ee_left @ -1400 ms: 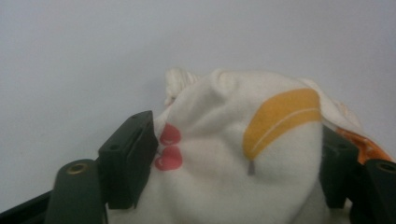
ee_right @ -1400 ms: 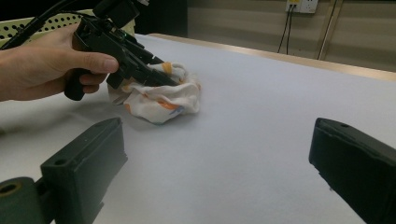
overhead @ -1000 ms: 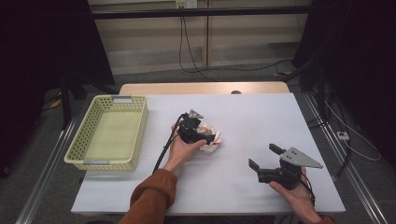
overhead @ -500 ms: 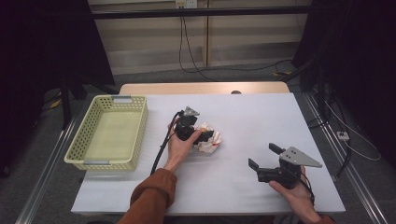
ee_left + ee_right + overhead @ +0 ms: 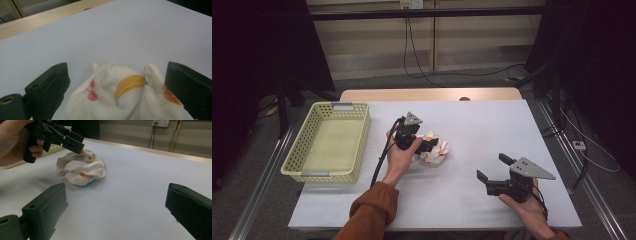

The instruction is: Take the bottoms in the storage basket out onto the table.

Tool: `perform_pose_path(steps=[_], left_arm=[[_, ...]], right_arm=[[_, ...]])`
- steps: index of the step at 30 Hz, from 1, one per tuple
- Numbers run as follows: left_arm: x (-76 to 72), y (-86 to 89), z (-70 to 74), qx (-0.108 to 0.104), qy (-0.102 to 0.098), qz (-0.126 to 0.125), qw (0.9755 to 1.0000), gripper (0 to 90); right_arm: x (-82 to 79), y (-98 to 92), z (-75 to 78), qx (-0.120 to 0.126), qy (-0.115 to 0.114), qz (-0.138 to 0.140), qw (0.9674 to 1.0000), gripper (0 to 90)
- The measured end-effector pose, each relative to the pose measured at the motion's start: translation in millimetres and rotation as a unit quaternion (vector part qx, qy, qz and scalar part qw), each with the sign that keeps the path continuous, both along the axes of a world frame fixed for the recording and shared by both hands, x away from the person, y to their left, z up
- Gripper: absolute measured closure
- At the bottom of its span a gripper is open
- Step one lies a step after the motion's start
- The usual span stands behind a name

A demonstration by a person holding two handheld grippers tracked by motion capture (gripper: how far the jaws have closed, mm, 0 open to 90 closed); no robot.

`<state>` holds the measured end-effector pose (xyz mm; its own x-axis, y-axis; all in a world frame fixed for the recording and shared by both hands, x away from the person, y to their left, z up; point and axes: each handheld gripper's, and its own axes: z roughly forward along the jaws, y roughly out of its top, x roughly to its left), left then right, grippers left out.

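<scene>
The counter is carrying everything and is occupying the centre of the high view, with its white surface bare apart from the items below. The yellow basket is standing at the left of that view, well apart from the work and holding nothing visible.

The crumpled cloth, white with fruit prints, is lying bunched just left of centre in the high view. In the left gripper view it is filling the lower middle of the frame, sitting between the two black jaws.

The left gripper is poised at the cloth with its jaws spread wide, one on each side of the bundle. In the right gripper view it is appearing at the upper left, tips touching the top folds of the cloth.

The right gripper is resting at the lower right of the high view, jaws wide apart and holding nothing, well apart from the cloth.

Procedure, as judged from this position:
1. Lower the left gripper until both jaws are bracketing a thick fold, not a single loose layer.
2. Close firmly; thin fabric is likely to slip.
3. Lift straight up before travelling toward the basket, so that trailing corners are clearing the counter and the basket rim.
</scene>
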<state>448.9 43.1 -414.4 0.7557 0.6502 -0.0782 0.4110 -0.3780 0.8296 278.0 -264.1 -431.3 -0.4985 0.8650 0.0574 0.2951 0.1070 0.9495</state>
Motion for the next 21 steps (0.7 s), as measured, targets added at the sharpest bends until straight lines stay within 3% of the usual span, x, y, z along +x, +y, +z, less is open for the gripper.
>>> perform_pose_path(steps=[4,11,21], left_arm=[[-2.2,3.7,5.9,-0.006,-0.009,0.001,0.9999,5.9],[-8.6,6.3,13.9,0.020,-0.034,0.006,0.9992,5.9],[-12.4,22.0,28.1,-0.022,-0.011,0.010,0.9997,5.6]], right_arm=[[0.2,0.4,-0.1,-0.001,0.000,0.000,1.0000,3.6],[-0.7,0.3,0.2,0.000,-0.001,-0.002,1.0000,3.6],[-1.1,1.1,0.3,-0.001,-0.001,-0.001,1.0000,3.6]])
